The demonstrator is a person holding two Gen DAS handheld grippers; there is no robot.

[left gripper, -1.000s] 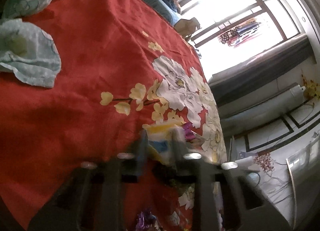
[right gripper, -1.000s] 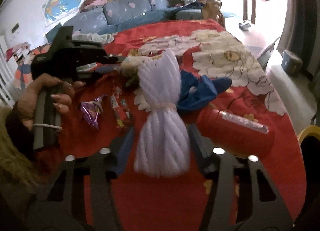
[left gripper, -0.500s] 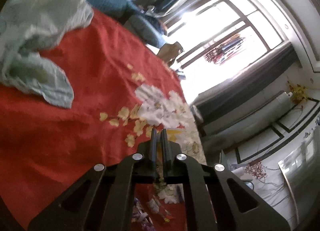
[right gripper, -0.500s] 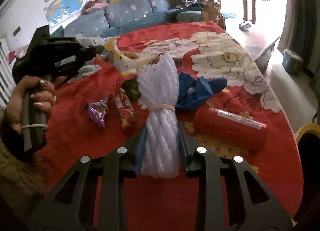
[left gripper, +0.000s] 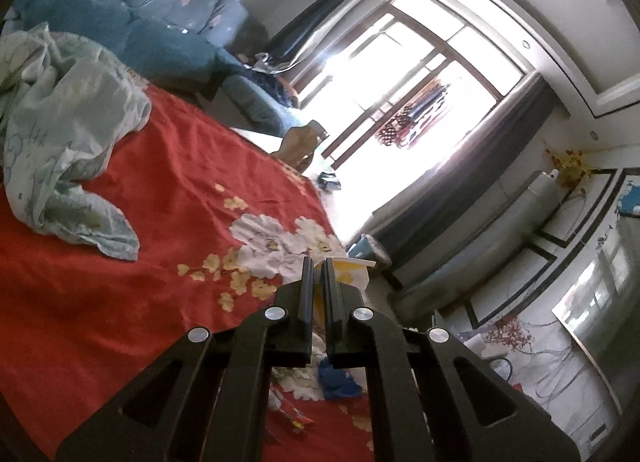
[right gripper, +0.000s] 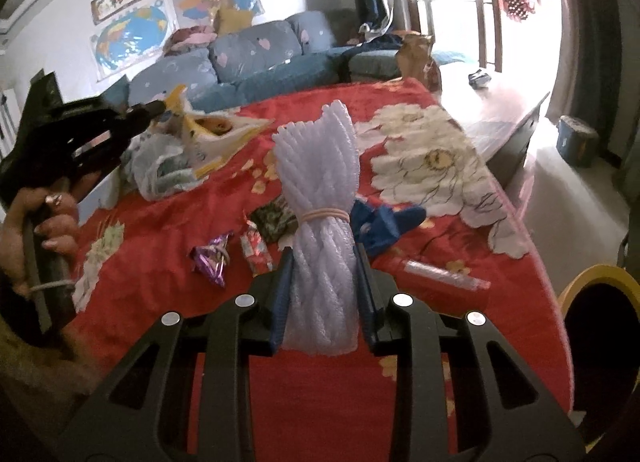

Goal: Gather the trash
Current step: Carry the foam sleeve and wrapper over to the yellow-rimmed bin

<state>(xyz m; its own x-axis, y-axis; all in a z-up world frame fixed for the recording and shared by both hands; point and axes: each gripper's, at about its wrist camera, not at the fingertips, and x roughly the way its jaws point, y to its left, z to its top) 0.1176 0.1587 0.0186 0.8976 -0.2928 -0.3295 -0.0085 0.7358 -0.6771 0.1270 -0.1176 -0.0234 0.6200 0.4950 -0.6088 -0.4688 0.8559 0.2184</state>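
your right gripper is clamped on a bundle of white foam netting, its two blue-padded fingers pressed against either side of the lower part. a pale rubber band cinches the bundle at its middle, and the upper half fans out above it. the bundle is held up over a red blanket printed with large white flowers.

your left gripper is squeezed nearly shut on a yellow and white wrapper, a thin edge of it showing between the fingers. in the right wrist view that gripper sits at the far left, raised above the blanket, with the opened wrapper hanging from its tip. your left hand grips its black handle.

more litter lies on the blanket just beyond your right gripper: a purple foil wrapper to the left, a red candy wrapper beside it, a dark patterned packet farther back, and a crumpled blue piece just right of the bundle. a red cylinder with a silvery label lies to the near right. a crumpled pale cloth sits far left, under the lifted wrapper.

a blue sofa stands beyond the blanket, with a world map on the wall above. at the near right edge is the yellow rim of a dark container.
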